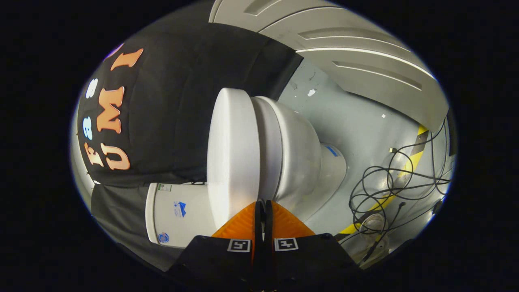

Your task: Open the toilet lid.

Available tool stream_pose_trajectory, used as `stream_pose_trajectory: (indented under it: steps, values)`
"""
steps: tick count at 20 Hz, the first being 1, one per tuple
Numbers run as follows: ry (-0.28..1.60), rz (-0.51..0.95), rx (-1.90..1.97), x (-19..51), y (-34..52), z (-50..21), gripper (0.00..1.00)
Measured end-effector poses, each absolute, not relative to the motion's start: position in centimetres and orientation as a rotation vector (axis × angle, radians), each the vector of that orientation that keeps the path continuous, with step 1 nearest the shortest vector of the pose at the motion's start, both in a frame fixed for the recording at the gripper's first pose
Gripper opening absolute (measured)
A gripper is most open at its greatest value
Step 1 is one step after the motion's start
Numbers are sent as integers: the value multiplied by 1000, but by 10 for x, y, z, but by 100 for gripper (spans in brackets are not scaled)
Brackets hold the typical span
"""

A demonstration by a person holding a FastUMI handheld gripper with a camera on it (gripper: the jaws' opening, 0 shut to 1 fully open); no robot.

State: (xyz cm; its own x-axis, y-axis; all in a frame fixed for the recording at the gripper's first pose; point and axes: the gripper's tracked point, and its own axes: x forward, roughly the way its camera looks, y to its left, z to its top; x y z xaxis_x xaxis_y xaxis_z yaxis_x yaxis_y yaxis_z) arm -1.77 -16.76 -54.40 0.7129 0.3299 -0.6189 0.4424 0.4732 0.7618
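The view is rolled sideways. A white toilet stands just ahead of the fingers. Its lid [233, 142] lies flat against the seat [269, 138], with the bowl [300, 150] and its pedestal [332, 166] beyond the seat. The tank [178, 215] with small stickers sits behind the lid. My gripper [262, 202] is shut, its two fingers pressed together with nothing seen between them. The tips rest at the side edge of the toilet, right at the seam where lid meets seat.
A tangle of black cables [389, 182] lies on the grey floor [344, 117] beside the pedestal, over a yellow-and-black tape strip [407, 170]. A small round object [373, 223] sits among the cables. A grey panelled wall [365, 61] stands past the floor.
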Motion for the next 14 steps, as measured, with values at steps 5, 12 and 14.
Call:
stream_pose_trajectory:
  steps: [5, 12, 14]
  values:
    - [786, -92, 1040, -16, -163, -516, 8]
    - [740, -86, 924, 0, -143, -455, 7]
    - [741, -83, 883, 5, -134, -439, 8]
